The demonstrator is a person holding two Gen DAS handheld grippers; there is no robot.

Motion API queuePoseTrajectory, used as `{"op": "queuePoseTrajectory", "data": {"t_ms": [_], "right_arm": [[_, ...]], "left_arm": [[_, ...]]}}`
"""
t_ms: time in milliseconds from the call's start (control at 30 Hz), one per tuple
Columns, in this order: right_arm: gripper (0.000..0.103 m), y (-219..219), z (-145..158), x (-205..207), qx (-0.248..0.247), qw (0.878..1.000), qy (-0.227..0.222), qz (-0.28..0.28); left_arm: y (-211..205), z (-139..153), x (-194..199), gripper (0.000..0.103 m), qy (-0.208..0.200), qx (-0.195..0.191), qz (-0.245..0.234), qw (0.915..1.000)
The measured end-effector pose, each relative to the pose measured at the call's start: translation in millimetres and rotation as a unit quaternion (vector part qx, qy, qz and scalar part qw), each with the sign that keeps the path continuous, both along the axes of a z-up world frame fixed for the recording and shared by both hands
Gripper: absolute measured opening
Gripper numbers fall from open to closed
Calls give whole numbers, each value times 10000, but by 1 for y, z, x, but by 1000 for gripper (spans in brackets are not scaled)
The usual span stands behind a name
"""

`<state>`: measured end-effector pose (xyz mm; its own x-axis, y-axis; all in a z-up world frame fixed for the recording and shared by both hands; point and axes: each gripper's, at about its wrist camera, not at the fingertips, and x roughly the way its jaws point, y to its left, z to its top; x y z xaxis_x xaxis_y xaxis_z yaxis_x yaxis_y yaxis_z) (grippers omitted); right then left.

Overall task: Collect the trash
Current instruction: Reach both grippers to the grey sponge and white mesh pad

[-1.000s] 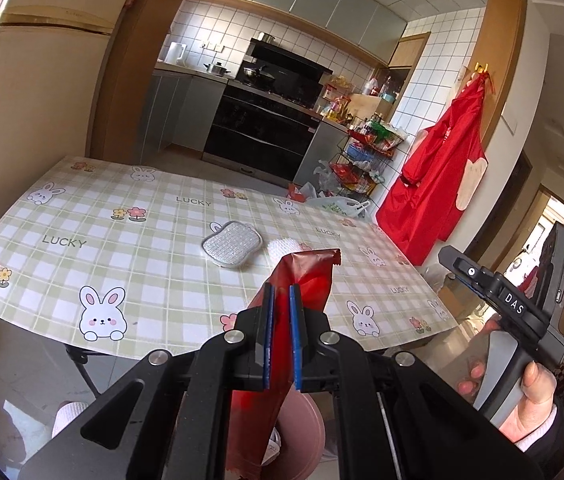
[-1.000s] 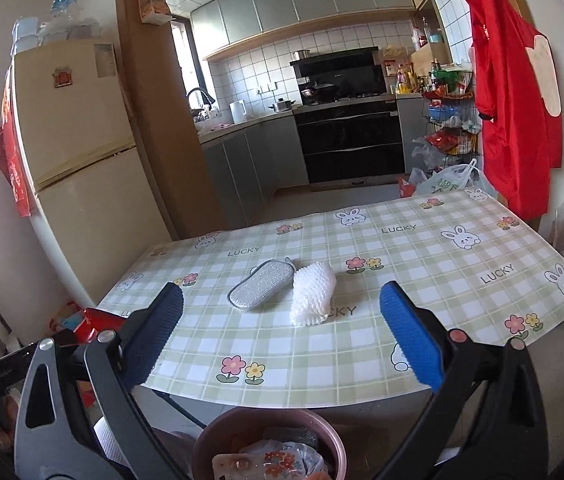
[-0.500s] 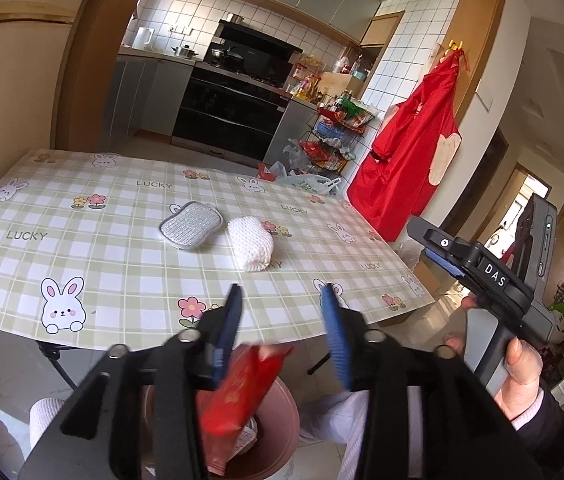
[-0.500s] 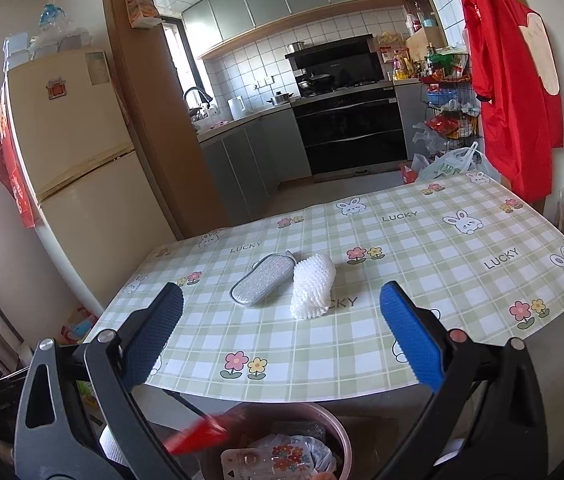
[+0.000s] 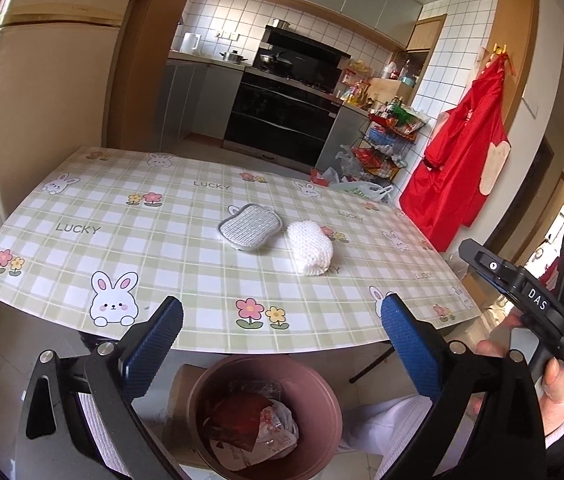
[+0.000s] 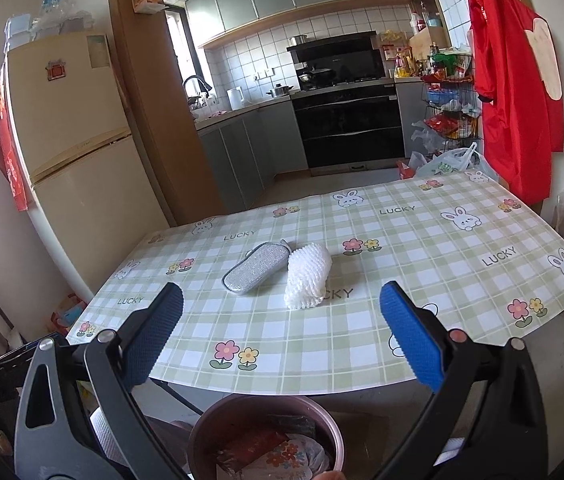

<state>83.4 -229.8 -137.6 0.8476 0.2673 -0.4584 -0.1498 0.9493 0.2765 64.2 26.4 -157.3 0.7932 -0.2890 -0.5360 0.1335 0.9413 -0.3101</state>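
The left gripper (image 5: 281, 322) is hanging over the pink bin (image 5: 323, 400) with its fingers spread wide, grasping nothing; the red wrapper (image 5: 238, 416) is lying inside. On the counter (image 5: 82, 208) a grey scrubber (image 5: 250, 227) and white sponge (image 5: 309, 247) are sitting side by side. The right gripper (image 6: 281, 320) is also gaping, released.

Walls: white tile (image 5: 218, 16) behind the stove
Cabinets: grey (image 6: 242, 148)
Fridge: cream (image 6: 74, 140), left
Tabletop: green-checked cloth (image 5: 186, 256) with rabbits
Doorway side: red apron (image 5: 465, 152) hanging
Light: daylight
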Motion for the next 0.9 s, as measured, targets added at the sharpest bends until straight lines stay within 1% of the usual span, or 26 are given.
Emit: {"op": "queuePoseTrajectory", "data": {"t_ms": [100, 200, 333, 433, 500, 633, 800, 900], "right_arm": [[97, 0, -10, 5, -42, 9999, 120, -40], [97, -1, -20, 13, -6, 9996, 287, 34], [97, 3, -33, 29, -273, 9984, 487, 71], [97, 5, -44, 49, -512, 9964, 676, 46], [97, 4, -50, 64, -515, 9956, 786, 70], [97, 0, -61, 96, -299, 9943, 1010, 152], [97, 9, -69, 139, -602, 9914, 1154, 119], [97, 13, -79, 165, -631, 9877, 1413, 228]], "left_arm": [[4, -7, 4, 97, 74, 169, 113, 9998], [6, -14, 10, 97, 120, 343, 175, 9992], [9, -22, 22, 97, 176, 515, 139, 9984], [9, -29, 36, 97, 251, 680, 115, 9973], [8, -32, 48, 97, 319, 793, 111, 9963], [4, -37, 73, 97, 400, 924, 13, 9949], [-3, -46, 114, 97, 545, 1134, -55, 9920], [-7, -53, 142, 97, 666, 1185, -104, 9907]]}}
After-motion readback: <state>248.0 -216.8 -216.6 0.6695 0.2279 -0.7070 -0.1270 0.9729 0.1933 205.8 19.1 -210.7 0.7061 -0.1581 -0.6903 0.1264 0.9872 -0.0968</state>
